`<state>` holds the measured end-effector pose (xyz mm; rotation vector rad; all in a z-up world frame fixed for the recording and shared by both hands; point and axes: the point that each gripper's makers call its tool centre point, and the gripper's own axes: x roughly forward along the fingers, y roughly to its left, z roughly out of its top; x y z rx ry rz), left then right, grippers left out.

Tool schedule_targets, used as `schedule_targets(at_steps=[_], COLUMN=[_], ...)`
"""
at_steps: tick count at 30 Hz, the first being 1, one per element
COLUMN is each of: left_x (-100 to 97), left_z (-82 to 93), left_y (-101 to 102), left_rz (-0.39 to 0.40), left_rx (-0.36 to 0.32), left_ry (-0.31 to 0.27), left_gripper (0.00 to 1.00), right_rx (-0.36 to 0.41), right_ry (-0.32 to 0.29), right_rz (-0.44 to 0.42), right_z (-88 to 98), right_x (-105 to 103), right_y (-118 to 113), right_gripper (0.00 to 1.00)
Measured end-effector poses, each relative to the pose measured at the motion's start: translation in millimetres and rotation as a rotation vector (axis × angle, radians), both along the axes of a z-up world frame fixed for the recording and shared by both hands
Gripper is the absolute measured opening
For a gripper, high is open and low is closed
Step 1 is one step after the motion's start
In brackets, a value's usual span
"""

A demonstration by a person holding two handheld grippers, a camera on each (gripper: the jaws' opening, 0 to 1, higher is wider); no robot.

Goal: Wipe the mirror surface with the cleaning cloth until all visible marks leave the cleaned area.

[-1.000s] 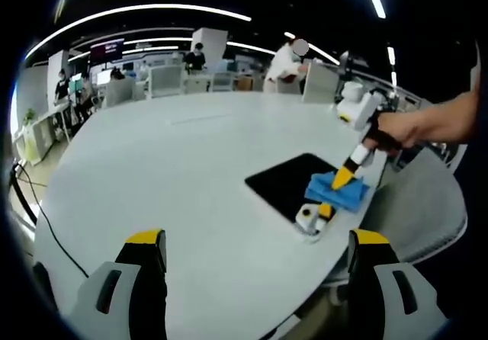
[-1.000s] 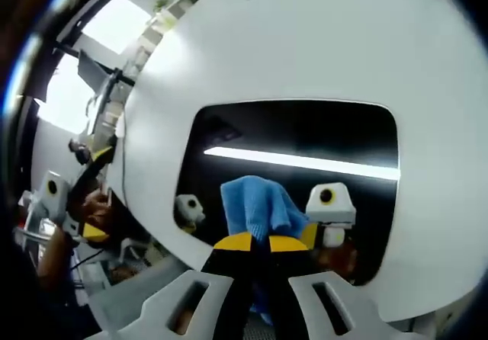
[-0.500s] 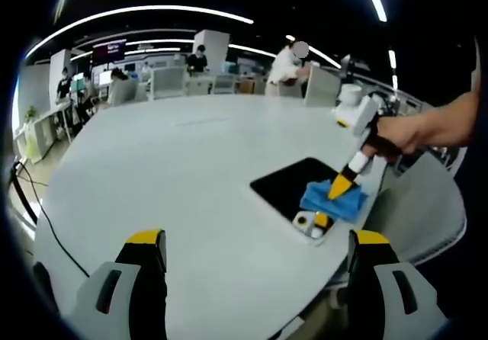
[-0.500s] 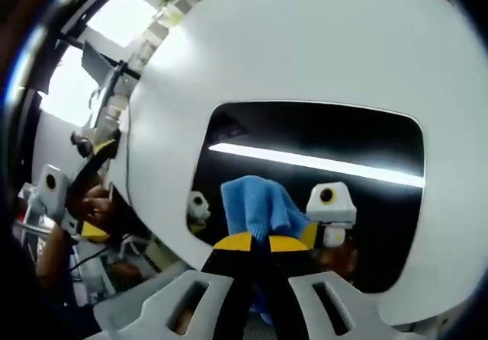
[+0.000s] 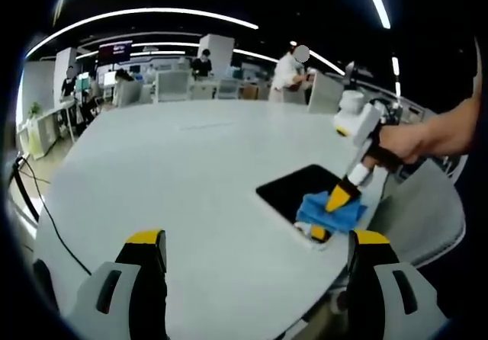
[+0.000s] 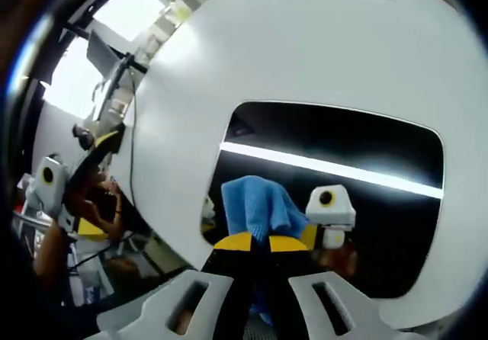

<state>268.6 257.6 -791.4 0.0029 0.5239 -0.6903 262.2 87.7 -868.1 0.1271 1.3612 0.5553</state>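
Sliding toward the mirror's (image 5: pixel 305 191) near corner, the right gripper (image 6: pixel 256 242) pinched the blue cloth (image 6: pixel 255 206) against the glass; the left gripper (image 5: pixel 255 241) hung spread above the white table (image 5: pixel 175 172).

soft ceiling-strip light, fisheye-warped edges

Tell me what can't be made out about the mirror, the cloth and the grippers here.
- Marks on the mirror: right gripper view, reflections of the ceiling light mask them.
- Mirror under the blue cloth: covered.
- Mirror's near edge: left gripper view, hidden by the cloth and right gripper.
- Left gripper: bodies cut off by the bottom edge.
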Motion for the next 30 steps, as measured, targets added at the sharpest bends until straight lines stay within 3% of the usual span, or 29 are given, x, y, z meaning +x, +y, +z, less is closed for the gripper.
schedule_targets(at_steps=[7, 30], left_x=[-1.1, 1.7], left_z=[-1.8, -2.5], left_y=[1.9, 5.0], left_rz=[-0.030, -0.019], left_rx=[0.038, 0.034], left_ry=[0.001, 0.004], left_gripper=[0.99, 0.99], right_rx=[0.008, -0.004], right_ry=[-0.007, -0.013], right_rz=[0.019, 0.089], right_z=[-0.1, 1.2], right_x=[-0.7, -0.9], right_y=[16.4, 44.8], right_gripper=[0.00, 0.00])
